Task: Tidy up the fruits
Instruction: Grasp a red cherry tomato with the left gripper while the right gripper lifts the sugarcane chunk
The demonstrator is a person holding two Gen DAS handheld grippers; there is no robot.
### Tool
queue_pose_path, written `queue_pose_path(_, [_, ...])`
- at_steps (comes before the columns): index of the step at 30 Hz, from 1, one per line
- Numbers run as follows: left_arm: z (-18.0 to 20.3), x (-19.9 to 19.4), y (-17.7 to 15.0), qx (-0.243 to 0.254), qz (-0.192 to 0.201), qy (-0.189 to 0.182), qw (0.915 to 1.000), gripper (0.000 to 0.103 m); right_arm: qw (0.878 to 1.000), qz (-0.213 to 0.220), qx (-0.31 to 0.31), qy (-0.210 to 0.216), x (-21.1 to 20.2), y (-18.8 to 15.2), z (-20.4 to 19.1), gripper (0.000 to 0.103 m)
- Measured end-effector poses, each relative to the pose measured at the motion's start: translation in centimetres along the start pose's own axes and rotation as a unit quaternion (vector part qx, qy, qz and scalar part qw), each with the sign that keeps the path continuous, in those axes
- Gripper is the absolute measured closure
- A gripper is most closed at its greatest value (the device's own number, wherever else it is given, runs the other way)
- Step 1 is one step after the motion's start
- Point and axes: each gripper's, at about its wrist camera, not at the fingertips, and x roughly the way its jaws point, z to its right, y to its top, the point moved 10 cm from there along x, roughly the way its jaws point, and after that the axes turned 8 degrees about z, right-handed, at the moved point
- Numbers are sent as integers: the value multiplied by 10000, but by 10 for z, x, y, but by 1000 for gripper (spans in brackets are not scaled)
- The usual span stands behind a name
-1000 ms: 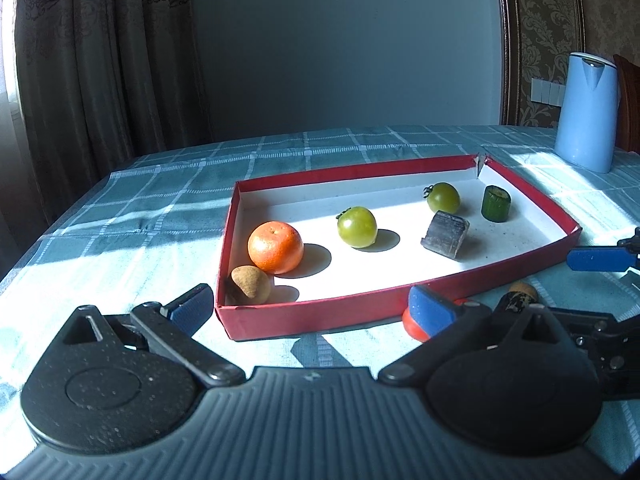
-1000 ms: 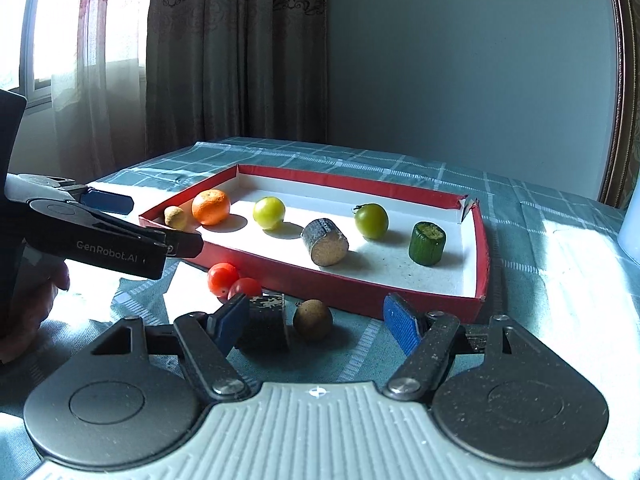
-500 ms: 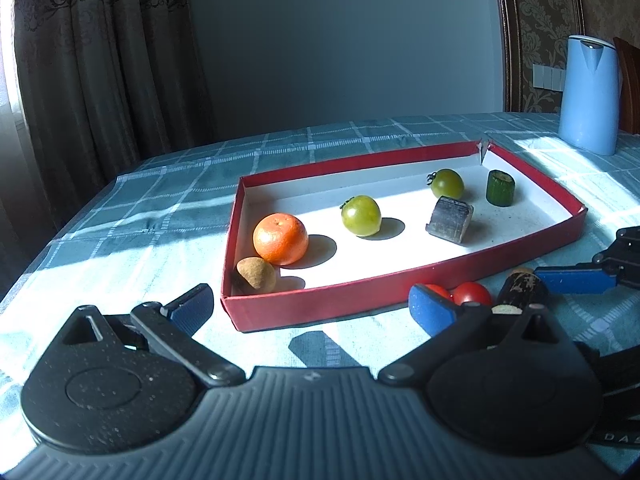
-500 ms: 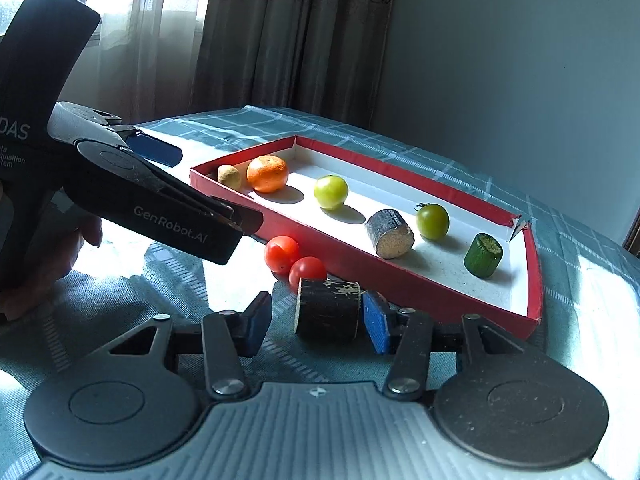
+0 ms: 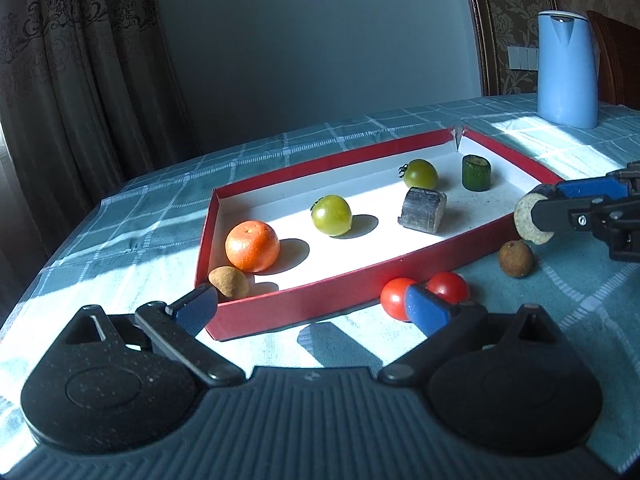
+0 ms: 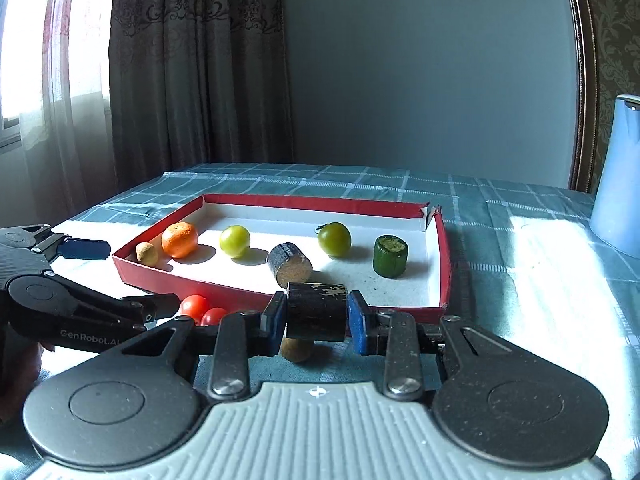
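Blue pads of my right gripper (image 6: 317, 316) clamp a dark cylinder chunk (image 6: 317, 311), lifted just in front of the red tray (image 6: 445, 264) wall. Left gripper (image 5: 312, 306) is spread wide, holding nothing, near two red tomatoes (image 5: 400, 298). "GenRobot.AI" reads on the left gripper's arm. Teal checked tablecloth (image 6: 540, 280), curtains (image 6: 192, 60), blue kettle (image 5: 566, 68).

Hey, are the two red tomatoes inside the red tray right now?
No, both red tomatoes sit on the tablecloth just outside the near wall of the red tray, in front of the left tongs.
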Motion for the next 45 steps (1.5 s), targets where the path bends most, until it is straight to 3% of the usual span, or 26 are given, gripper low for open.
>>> queue_pose_path(10, [28, 9, -2, 568, -88, -131, 9983, 10, 9997, 95, -228, 14, -3, 0, -9, 71])
queue_pose_path(15, [29, 4, 0, 644, 34, -109, 9979, 26, 9997, 87, -218, -5, -3, -1, -8, 71])
queue_pose_path(20, [37, -5, 1, 664, 127, -326, 9972, 60, 9998, 48, -213, -39, -1, -2, -8, 71])
queue_pose_path(22, [43, -2, -3, 683, -31, -537, 9962, 63, 9998, 24, -213, -32, -1, -3, -8, 71])
queue_pose_path(29, [44, 1, -6, 621, -134, -570, 9964, 63, 9997, 3, -233, -3, 0, -4, -9, 71])
queue_pose_path(32, [47, 0, -7, 633, -139, -686, 9955, 79, 9996, -15, -281, 3, 0, -5, -10, 71])
queue_pose_path(38, [48, -1, -7, 637, -119, -678, 9956, 79, 9993, -36, -382, -38, 0, -8, -12, 71])
queue_pose_path(45, [40, -20, 7, 348, 310, -713, 9964, 82, 9989, 221, -385, -180, -5, -1, -9, 71])
